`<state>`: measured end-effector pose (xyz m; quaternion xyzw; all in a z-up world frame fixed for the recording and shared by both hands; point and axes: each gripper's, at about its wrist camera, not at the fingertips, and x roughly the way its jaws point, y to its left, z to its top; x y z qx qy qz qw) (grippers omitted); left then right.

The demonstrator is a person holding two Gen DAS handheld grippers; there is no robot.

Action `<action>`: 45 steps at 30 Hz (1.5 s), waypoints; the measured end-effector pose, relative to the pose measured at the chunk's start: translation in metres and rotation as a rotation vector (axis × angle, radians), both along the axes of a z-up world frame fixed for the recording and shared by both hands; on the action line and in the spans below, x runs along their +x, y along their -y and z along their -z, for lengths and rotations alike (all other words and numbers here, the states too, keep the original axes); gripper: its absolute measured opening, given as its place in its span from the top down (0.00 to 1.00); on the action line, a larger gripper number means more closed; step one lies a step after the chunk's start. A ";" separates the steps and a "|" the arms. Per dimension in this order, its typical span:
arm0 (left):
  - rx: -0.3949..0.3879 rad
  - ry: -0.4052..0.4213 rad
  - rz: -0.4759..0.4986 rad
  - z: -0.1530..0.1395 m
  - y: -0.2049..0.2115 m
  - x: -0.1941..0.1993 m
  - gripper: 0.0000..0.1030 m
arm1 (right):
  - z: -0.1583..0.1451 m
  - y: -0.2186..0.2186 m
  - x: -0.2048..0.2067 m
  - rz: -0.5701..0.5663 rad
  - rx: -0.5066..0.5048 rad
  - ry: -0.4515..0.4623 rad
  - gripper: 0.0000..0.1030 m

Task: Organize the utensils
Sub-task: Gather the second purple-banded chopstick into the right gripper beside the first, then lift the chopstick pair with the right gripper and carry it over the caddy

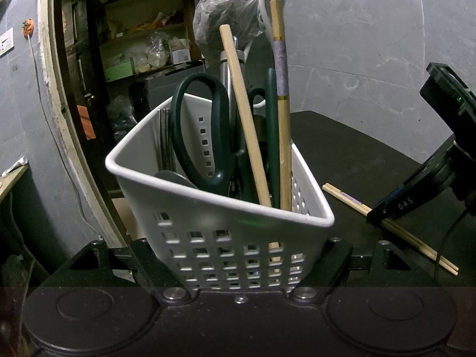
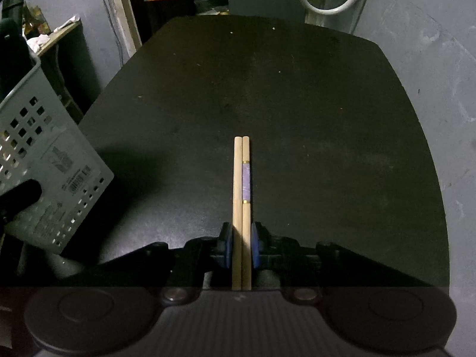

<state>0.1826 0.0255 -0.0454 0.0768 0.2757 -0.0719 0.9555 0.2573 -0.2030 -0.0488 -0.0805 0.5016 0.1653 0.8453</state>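
At the bottom centre of your right wrist view, your right gripper (image 2: 241, 248) is clamped on a pair of wooden chopsticks (image 2: 242, 184), its blue pads (image 2: 227, 248) pressing on either side of them. The two sticks lie side by side and run straight up the middle of the frame over the dark table (image 2: 312, 104); the right-hand stick carries a purple band edged in gold. At the left edge of that view the white perforated basket (image 2: 50, 178) is tilted, showing a barcode label.

In your left wrist view, your left gripper (image 1: 238, 255) is closed on that basket (image 1: 226, 208), a finger at each lower side of it, low in the centre of the frame. Standing in the basket are dark green scissors (image 1: 197, 131), a plain wooden chopstick (image 1: 244, 119) leaning left, and a purple-banded chopstick (image 1: 281, 89) nearly upright. Further right, the pair of chopsticks (image 1: 348, 200) lies slanted on the table (image 1: 342, 148), partly under the right gripper's black body (image 1: 416, 190) at the right edge. Behind, in the upper left, an open doorway shows cluttered shelves (image 1: 142, 44).
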 end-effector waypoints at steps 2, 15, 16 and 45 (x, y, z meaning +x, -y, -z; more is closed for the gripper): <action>0.001 0.000 0.000 0.000 0.000 0.000 0.22 | 0.000 0.004 0.000 0.003 0.029 0.003 0.87; 0.004 0.004 0.003 0.001 0.002 -0.002 0.22 | -0.015 0.048 -0.025 0.074 0.323 0.148 0.87; 0.005 0.004 0.003 0.001 0.002 -0.001 0.22 | -0.016 0.050 -0.026 0.077 0.340 0.163 0.87; 0.015 0.007 0.017 -0.001 0.002 -0.003 0.22 | -0.120 0.072 -0.038 -0.016 0.827 0.572 0.86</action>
